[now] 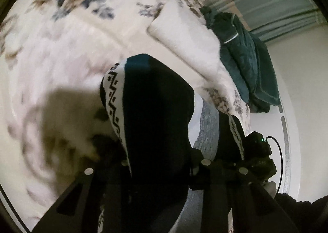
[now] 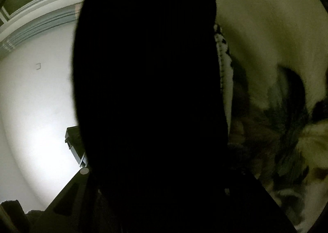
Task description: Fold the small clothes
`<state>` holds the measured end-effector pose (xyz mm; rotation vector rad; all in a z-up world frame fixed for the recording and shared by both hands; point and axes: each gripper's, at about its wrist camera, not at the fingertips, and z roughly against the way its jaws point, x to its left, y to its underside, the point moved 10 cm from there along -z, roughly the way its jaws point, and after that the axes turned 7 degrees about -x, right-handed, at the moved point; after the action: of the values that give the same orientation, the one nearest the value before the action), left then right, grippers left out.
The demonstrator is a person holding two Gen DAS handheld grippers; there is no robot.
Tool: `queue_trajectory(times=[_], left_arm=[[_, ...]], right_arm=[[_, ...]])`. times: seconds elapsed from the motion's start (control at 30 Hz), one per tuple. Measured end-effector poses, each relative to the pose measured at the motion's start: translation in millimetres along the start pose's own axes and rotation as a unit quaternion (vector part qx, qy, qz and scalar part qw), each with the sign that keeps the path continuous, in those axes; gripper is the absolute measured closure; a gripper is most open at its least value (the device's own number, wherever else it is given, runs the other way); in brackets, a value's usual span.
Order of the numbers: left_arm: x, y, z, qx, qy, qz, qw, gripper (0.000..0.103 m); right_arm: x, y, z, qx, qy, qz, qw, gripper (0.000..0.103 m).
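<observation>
Both grippers hold one dark patterned sock (image 1: 157, 114) up over the bed (image 1: 61, 52): left gripper (image 1: 162, 171) clamped on it, right gripper (image 2: 164, 181) apparently too. Mid-fold; next, lay it flat.

sock (image 1: 160, 114): knit cloth, matt, black w/ white patterned band; in right wrist view sock is just a dark matt mass. bedspread (image 1: 67, 52): soft cloth, fuzzy-looking, printed, blurred. teal blanket (image 1: 246, 58): plush cloth, matt. left gripper (image 1: 162, 173): matt black plastic w/ shiny metal bolts. wall (image 2: 37, 93): smooth, matt paint.
</observation>
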<state>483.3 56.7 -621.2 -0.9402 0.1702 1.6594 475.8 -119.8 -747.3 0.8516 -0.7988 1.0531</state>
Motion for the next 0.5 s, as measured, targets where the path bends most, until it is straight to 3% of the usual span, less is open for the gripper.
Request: queue_trajectory(times=[0.17, 0.27, 0.5], left_arm=[[-42, -61, -6, -0.006, 0.027, -0.024, 0.9993, 0.078], [-61, -105, -19, -0.016, 0.038, -0.041, 0.9983, 0.078], [-84, -230, -87, -0.030, 0.045, -0.056, 0.9970, 0.077]], right_arm=[[48, -33, 18, -0.037, -0.012, 0.012, 0.999, 0.069], [83, -70, 29, -0.063, -0.017, 0.031, 0.997, 0.069], [150, -209, 25, -0.116, -0.008, 0.067, 0.991, 0.069]])
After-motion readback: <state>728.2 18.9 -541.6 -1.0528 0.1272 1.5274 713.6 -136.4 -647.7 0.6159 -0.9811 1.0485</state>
